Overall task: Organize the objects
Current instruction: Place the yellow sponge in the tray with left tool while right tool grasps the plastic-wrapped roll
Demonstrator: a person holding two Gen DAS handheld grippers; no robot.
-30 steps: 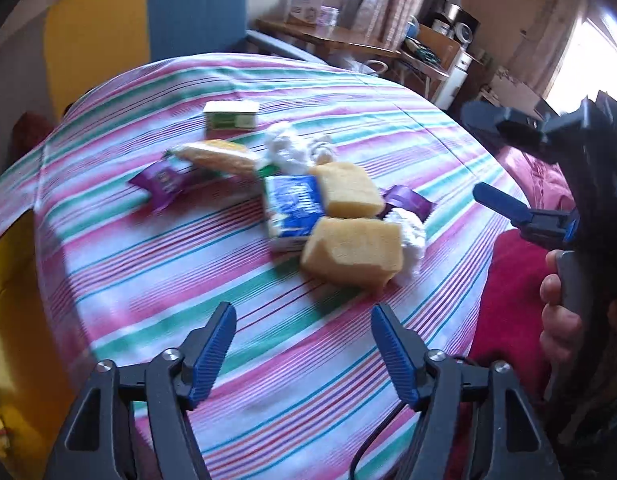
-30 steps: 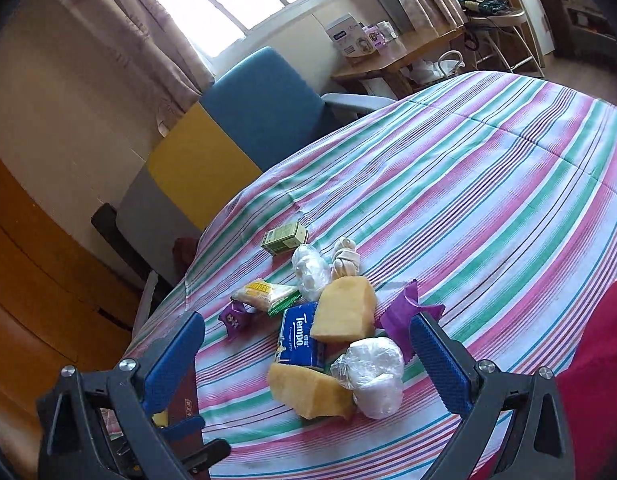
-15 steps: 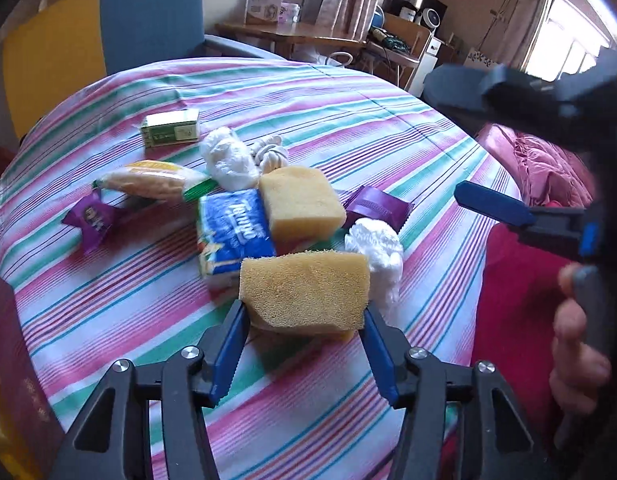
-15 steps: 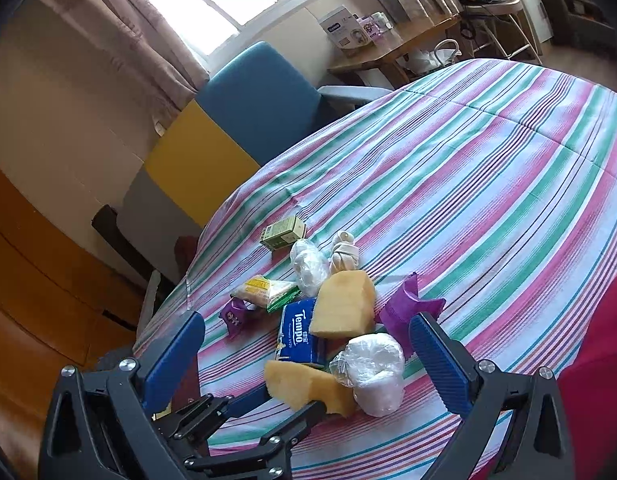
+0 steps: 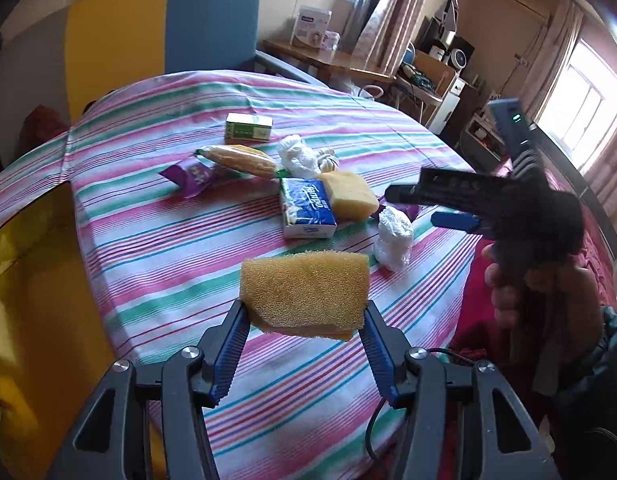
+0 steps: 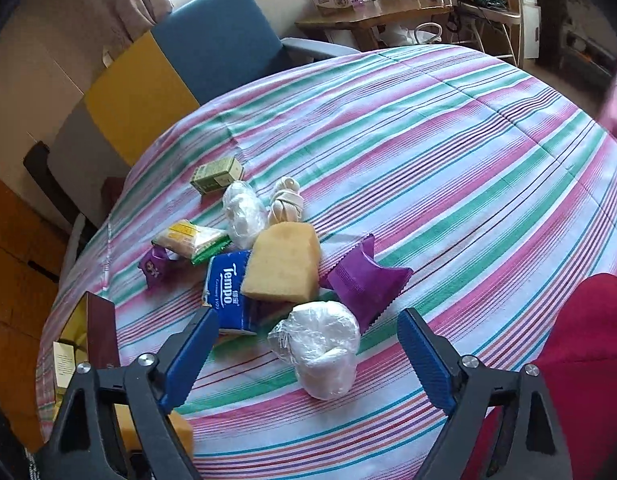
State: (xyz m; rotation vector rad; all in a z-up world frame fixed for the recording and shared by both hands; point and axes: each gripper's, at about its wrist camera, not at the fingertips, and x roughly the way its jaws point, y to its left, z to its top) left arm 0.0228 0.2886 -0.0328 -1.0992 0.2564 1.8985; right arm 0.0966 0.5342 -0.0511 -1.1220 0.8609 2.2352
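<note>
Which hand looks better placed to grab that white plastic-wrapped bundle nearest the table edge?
The right. The right tool has nothing gripped, its jaws have just been closing and already straddle the white bundle. The left tool is shut on a yellow sponge, lifted off the striped tablecloth.

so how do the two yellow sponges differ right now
The nearer sponge is clamped in the left tool and lifted off the table; the other sponge lies in the pile, leaning on the blue tissue pack. The held one shows its long side, the other its broad face. Both are yellow and porous.
</note>
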